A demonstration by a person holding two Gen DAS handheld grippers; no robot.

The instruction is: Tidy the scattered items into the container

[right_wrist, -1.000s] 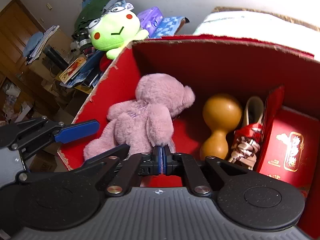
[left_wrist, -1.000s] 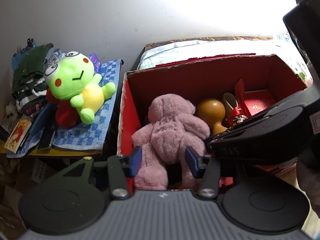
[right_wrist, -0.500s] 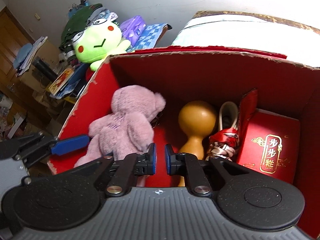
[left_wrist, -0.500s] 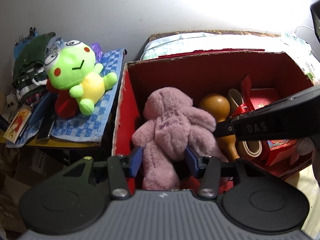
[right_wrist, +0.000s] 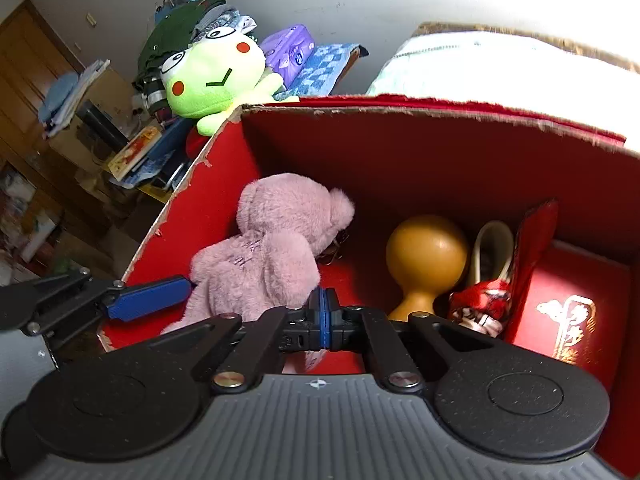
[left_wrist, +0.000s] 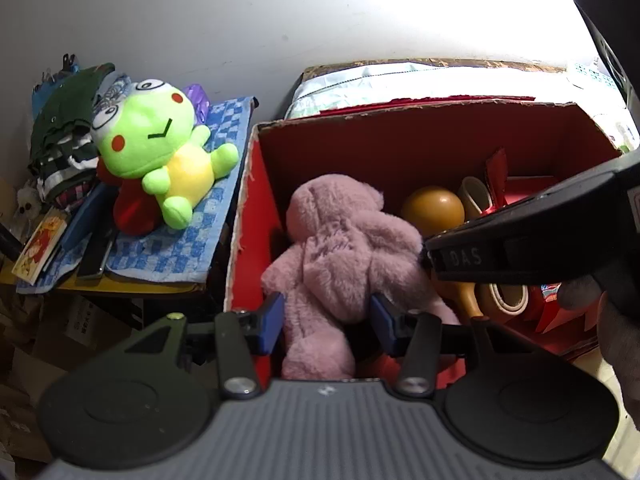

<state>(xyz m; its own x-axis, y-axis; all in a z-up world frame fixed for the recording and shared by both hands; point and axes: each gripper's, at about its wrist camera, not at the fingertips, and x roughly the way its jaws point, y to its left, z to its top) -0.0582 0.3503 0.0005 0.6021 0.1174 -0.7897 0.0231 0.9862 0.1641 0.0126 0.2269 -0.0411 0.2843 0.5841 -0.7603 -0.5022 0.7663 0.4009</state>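
Left gripper (left_wrist: 326, 322): angled steeply down into the box at the lower middle of the left wrist view, its blue pads pressed into the lower body of the pink plush bear (left_wrist: 344, 248), one on each side, grasping it.
Right gripper (right_wrist: 323, 318): also tilted down into the box, its blue pads clenched flat together with nothing clearly between them (a tuft of pink fur shows just below them, though whether it is pinched cannot be told).
Person's hand: a gloved hand (left_wrist: 616, 332) at the right edge of the left wrist view holds the right gripper's handle.
Pink plush bear: inside the red cardboard box (right_wrist: 208, 184), by its left wall, head toward the back.
Box contents: a tan gourd (right_wrist: 426, 256) sits right of the bear, then a red packet (right_wrist: 560, 316) with gold lettering.
Outside the box: a green frog plush (left_wrist: 160, 156) lies on a blue checked cloth (left_wrist: 200, 240) at the upper left.
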